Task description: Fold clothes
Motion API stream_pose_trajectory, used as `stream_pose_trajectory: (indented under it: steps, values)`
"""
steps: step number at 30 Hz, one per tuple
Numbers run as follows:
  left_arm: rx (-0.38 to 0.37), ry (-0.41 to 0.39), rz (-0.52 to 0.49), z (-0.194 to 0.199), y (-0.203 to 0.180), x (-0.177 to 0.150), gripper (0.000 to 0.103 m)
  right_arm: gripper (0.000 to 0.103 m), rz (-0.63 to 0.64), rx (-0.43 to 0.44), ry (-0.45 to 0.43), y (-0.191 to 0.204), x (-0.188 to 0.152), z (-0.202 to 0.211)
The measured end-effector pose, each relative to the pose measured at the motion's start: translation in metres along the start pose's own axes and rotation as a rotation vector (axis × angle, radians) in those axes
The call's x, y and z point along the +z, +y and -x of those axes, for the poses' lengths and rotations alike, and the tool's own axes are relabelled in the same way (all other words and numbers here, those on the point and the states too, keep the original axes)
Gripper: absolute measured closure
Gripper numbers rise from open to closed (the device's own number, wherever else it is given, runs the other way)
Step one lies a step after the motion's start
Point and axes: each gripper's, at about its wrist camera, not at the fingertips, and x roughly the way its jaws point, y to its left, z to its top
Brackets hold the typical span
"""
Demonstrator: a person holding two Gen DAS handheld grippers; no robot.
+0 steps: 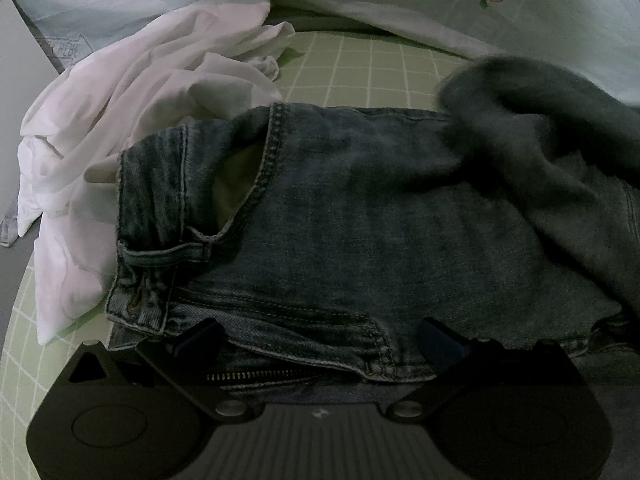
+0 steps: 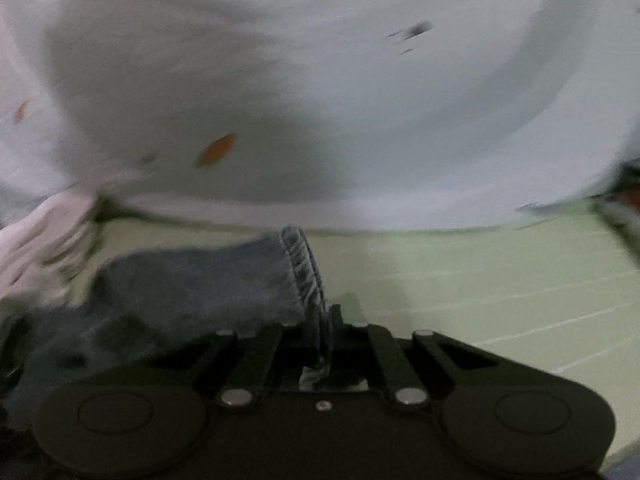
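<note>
Your right gripper (image 2: 320, 344) is pinching the jeans' (image 1: 360, 220) hem (image 2: 308, 272) (legs stretching leftward), while your left gripper (image 1: 320, 340) is gaping, empty, over the waistband (image 1: 152, 248).

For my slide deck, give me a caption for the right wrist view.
Right gripper shut on a jeans hem above the green checked sheet.

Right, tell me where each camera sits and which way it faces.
Left wrist: sits behind the left tongs, looks across the jeans toward a white garment and carrot-print sheet; tongs open over the waistband.
Right wrist: sits behind the right tongs, shut on a jeans hem, blurred, facing the sheet.
Shared: jeans, green checked cover, sheet.
</note>
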Motion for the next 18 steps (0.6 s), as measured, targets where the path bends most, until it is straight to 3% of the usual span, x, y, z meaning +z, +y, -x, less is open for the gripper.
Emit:
stream_pose_trajectory:
  steps: [3,8,11,14,18]
  values:
    - [-0.002,0.005,-0.001,-0.001,0.000,0.002,0.000,0.102,0.017,-0.129,-0.072,-0.026,0.017,0.014]
    - [-0.005,0.020,0.000,-0.002,0.000,0.005,0.000,0.103,0.068,-0.421,-0.220,-0.077,0.047,0.043]
    - [-0.003,0.019,0.004,-0.003,-0.001,0.005,0.000,0.103,-0.011,-0.506,-0.210,-0.119,0.056,0.046]
    - [0.000,0.022,0.011,-0.004,-0.001,0.005,0.000,0.101,-0.120,-0.482,-0.134,-0.143,0.044,0.042]
    - [0.003,0.029,0.015,-0.004,-0.002,0.006,0.000,0.091,-0.306,-0.297,-0.003,-0.141,0.007,0.025]
